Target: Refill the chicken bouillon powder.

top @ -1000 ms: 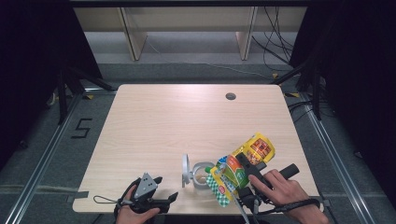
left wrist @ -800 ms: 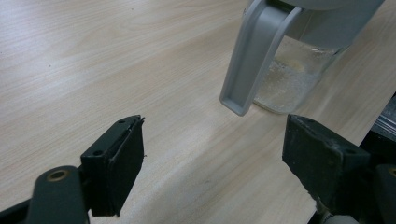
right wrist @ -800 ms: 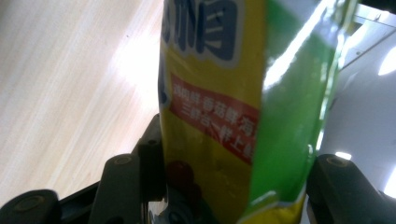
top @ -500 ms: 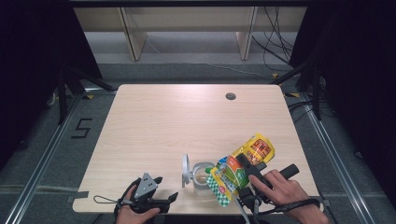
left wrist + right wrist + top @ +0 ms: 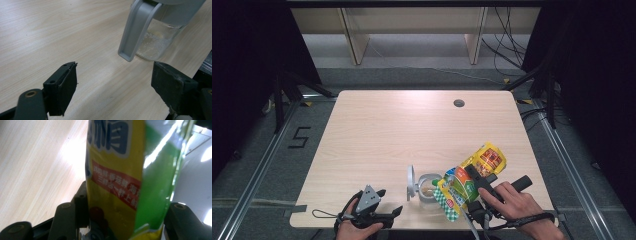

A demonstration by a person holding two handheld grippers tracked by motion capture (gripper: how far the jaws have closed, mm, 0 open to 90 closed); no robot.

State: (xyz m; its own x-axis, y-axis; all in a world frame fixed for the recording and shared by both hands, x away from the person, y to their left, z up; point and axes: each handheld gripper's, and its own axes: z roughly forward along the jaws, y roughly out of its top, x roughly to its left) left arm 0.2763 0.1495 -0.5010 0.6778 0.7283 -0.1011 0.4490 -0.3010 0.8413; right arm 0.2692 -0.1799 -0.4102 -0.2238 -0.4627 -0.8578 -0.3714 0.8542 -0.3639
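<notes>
A clear glass jar (image 5: 428, 190) stands near the table's front edge, its grey hinged lid (image 5: 411, 182) swung open to the left. A little pale content lies at its bottom (image 5: 155, 43). My right gripper (image 5: 473, 176) is shut on a yellow and green snack bag (image 5: 462, 187), which it holds tilted with the lower end beside the jar's mouth. In the right gripper view the bag (image 5: 117, 175) fills the gap between both jaws (image 5: 127, 207). My left gripper (image 5: 391, 201) rests open at the front left, jaws pointing at the jar, with nothing between them (image 5: 115, 68).
The wooden table (image 5: 377, 130) has a round cable hole (image 5: 458, 103) at the back right. Its front edge runs right under both hands. Wooden shelving (image 5: 412, 30) stands behind the table, and metal rails (image 5: 257, 170) run along the floor beside it.
</notes>
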